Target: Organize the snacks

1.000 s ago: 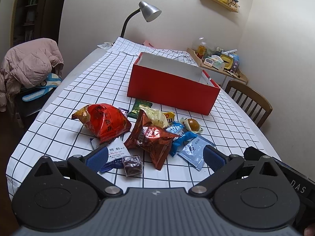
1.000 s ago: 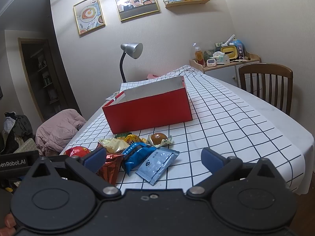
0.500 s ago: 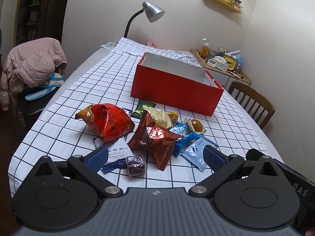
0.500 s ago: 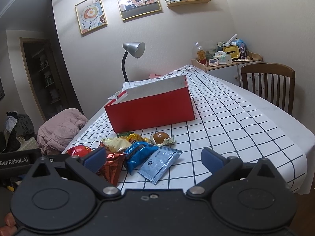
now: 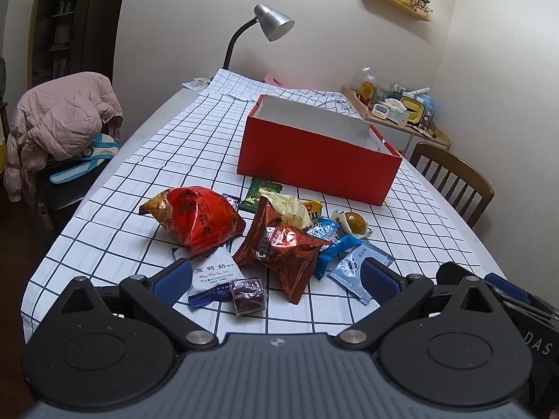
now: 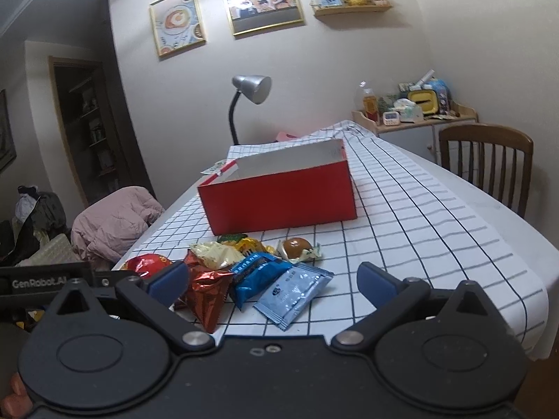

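Observation:
An open red box (image 5: 319,160) stands mid-table on the checked cloth; it also shows in the right wrist view (image 6: 279,197). In front of it lies a heap of snacks: a red bag (image 5: 195,220), a brown Oreo bag (image 5: 283,248), a white milk packet (image 5: 213,272), a small purple candy (image 5: 247,295), a blue packet (image 5: 330,242), a pale blue sachet (image 6: 293,295) and a wrapped brown bun (image 6: 297,246). My left gripper (image 5: 276,284) is open and empty, just short of the heap. My right gripper (image 6: 272,284) is open and empty, near the pale blue sachet.
A desk lamp (image 5: 269,24) stands behind the box. A chair with a pink jacket (image 5: 63,118) is at the table's left. A wooden chair (image 6: 485,160) and a cluttered side cabinet (image 6: 415,115) are at the right. The table's near edge lies below the grippers.
Both views have shifted slightly: the snacks and box sit a little higher and farther right in the frames. Both grippers stay open and empty; nothing on the table has moved.

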A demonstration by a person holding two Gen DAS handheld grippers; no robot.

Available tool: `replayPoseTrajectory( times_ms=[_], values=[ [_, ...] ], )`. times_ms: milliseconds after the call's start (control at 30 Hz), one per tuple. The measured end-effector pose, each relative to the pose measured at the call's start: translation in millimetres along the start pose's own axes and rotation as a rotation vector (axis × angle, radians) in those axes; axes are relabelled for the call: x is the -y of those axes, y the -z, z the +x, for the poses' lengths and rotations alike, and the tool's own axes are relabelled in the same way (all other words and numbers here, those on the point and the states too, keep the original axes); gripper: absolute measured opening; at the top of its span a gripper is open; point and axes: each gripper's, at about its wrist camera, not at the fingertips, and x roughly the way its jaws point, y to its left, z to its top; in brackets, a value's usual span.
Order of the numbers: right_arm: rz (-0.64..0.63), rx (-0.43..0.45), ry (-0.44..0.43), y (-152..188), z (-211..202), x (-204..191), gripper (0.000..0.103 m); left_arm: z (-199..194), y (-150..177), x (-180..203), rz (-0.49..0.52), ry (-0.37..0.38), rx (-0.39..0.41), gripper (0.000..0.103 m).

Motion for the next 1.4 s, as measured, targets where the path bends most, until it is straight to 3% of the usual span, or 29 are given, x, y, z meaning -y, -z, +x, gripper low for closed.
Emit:
replayPoseTrajectory(
  times_ms=[400,733,1067,1233,1400],
  values=[
    [-0.021,-0.026,0.002,-3.3,15.4,-2.4,0.103,8.0,-3.8,-10.1,-0.006,-0.001,-0.002,0.103],
    [-0.077,-0.136,0.032,-7.7,64.6,5.9,0.099,48.2,-31.0,-36.5,-0.032,-0.027,-0.004,0.103],
    [-0.109,-0.299,0.048,-11.4,120.6,16.6,0.092,92.6,-66.6,-71.7,-0.139,-0.084,-0.080,0.102],
    [-0.087,-0.307,0.056,-21.1,134.5,10.6,0.084,114.5,-76.2,-77.8,-0.200,-0.110,-0.154,0.102],
    [-0.090,-0.333,0.058,-21.7,147.6,9.1,0.082,133.1,-73.4,-74.7,-0.195,-0.148,-0.220,0.102]
  ],
)
